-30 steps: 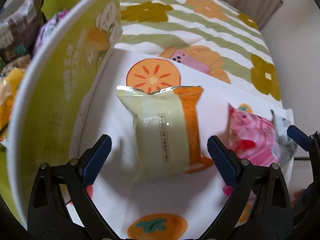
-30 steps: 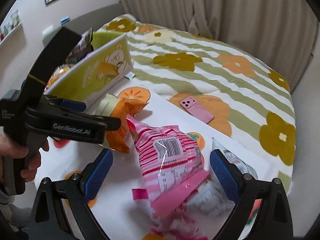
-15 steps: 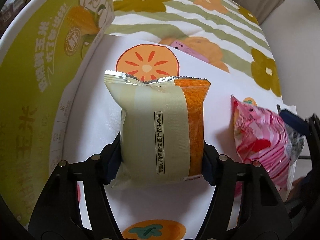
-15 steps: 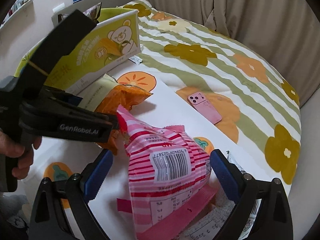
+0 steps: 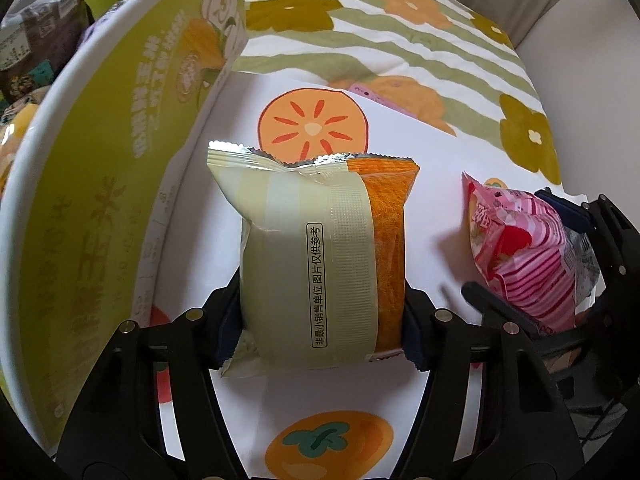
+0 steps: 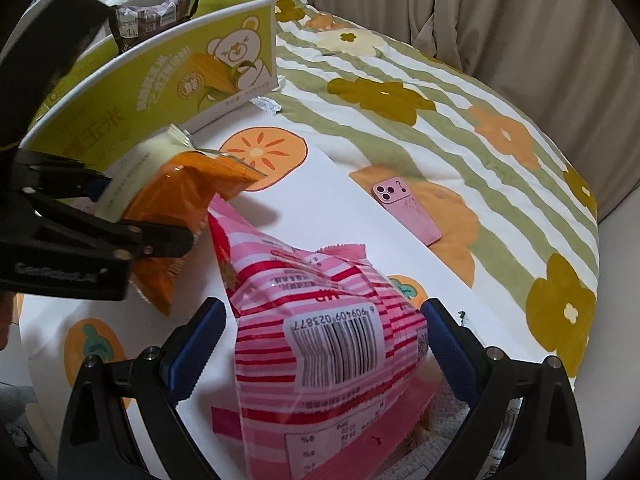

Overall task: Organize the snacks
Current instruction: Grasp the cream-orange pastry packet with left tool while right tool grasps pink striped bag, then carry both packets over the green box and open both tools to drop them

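My left gripper (image 5: 318, 334) is shut on a pale green and orange snack packet (image 5: 320, 256) and holds it above the white persimmon-print cloth (image 5: 424, 152); the packet also shows in the right wrist view (image 6: 176, 208). My right gripper (image 6: 320, 348) is open, its blue pads on either side of a pink striped snack bag (image 6: 320, 320) lying on the cloth. The pink bag shows at the right in the left wrist view (image 5: 524, 256).
A green and white snack box (image 6: 168, 76) with a bear print stands to the left, holding other snack bags (image 6: 156, 16). A pink phone (image 6: 406, 210) lies on the flowered bedspread (image 6: 480, 92). A grey-white packet (image 5: 586, 252) lies under the pink bag.
My left gripper closed on the green and orange packet and lifted it slightly. My right gripper moved in around the pink bag, still open.
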The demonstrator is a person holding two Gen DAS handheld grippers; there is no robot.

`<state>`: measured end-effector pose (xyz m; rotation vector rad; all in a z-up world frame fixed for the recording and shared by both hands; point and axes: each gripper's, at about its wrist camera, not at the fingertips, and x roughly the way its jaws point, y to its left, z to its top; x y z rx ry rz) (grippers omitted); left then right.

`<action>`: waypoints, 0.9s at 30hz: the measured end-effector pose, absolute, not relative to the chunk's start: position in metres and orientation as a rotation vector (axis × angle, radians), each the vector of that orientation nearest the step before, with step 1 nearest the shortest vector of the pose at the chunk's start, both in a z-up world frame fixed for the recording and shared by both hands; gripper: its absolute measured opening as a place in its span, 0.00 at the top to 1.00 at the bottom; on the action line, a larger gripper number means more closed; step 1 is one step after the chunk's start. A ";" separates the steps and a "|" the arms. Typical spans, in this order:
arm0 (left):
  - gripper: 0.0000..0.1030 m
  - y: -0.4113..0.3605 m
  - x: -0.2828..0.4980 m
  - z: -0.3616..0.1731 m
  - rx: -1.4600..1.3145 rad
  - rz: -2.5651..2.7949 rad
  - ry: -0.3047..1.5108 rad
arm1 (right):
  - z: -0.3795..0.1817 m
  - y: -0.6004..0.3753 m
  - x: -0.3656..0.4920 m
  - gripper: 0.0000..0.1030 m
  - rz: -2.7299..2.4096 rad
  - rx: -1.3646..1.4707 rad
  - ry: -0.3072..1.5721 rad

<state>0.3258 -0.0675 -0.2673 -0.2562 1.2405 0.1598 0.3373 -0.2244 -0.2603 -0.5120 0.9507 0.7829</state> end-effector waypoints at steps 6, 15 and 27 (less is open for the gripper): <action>0.41 -0.068 0.316 -0.259 -0.238 0.144 1.227 | -0.258 -0.224 0.334 0.26 0.763 -0.503 0.956; 0.41 -0.071 0.299 -0.226 -0.220 0.105 1.170 | -0.237 -0.227 0.320 0.34 0.755 -0.397 0.952; 0.41 -0.059 0.262 -0.123 -0.209 0.030 0.983 | -0.155 -0.239 0.291 0.38 0.686 -0.204 0.890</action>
